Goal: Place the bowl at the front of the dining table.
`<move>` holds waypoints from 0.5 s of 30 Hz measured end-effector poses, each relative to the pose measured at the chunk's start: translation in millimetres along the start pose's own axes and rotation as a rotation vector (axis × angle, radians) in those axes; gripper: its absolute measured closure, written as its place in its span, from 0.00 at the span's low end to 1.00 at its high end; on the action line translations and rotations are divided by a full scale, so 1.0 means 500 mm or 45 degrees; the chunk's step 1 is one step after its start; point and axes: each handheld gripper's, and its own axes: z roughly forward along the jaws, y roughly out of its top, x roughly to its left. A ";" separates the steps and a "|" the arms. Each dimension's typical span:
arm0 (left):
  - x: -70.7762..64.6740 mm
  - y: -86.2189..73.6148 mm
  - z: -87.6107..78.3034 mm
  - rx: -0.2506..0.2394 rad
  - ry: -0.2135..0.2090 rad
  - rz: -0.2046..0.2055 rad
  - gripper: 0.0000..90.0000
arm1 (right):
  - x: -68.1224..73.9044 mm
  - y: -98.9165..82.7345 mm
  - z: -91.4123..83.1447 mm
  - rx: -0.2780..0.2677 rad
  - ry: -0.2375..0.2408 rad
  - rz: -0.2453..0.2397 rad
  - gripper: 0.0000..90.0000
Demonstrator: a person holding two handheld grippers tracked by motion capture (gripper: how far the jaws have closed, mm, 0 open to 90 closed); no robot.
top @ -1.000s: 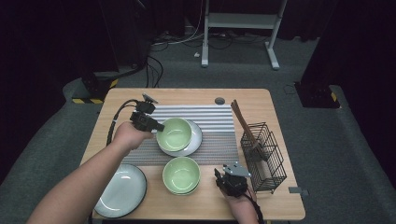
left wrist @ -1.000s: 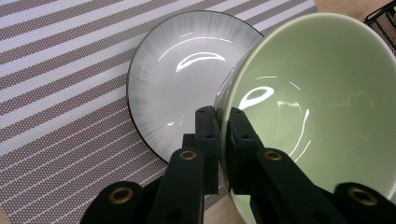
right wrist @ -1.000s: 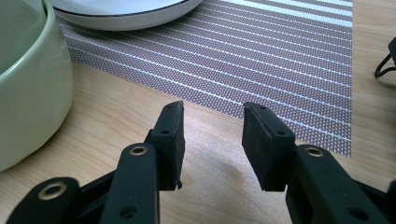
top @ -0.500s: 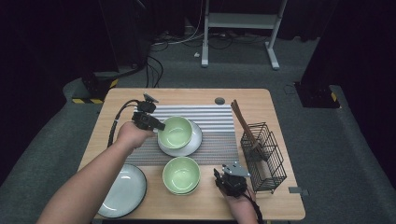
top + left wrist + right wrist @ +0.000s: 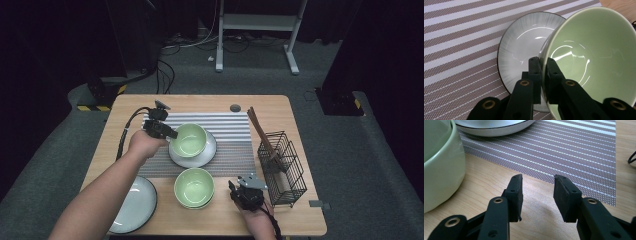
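The high view looks forward and down on the whole desk [image 5: 150, 102] from afar. Each gripper view rides close above it; all three share the striped mat [image 5: 235, 150] and white plate [image 5: 519, 42].

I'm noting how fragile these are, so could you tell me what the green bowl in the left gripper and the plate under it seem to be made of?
Green bowl: probably glazed ceramic, with glossy highlights and a thick rim. Plate: likely glazed ceramic too, shiny pale grey with fine radial streaks and a dark edge.
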 end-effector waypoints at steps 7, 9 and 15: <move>0.003 0.000 0.016 -0.006 0.007 -0.030 0.95 | 0.001 0.000 -0.001 -0.002 0.002 0.003 0.66; 0.006 0.001 0.020 -0.009 0.015 -0.034 0.95 | 0.001 0.000 0.000 -0.001 0.002 0.002 0.66; 0.012 0.004 0.030 -0.014 0.018 -0.061 0.95 | 0.001 0.000 0.000 -0.002 0.004 0.000 0.66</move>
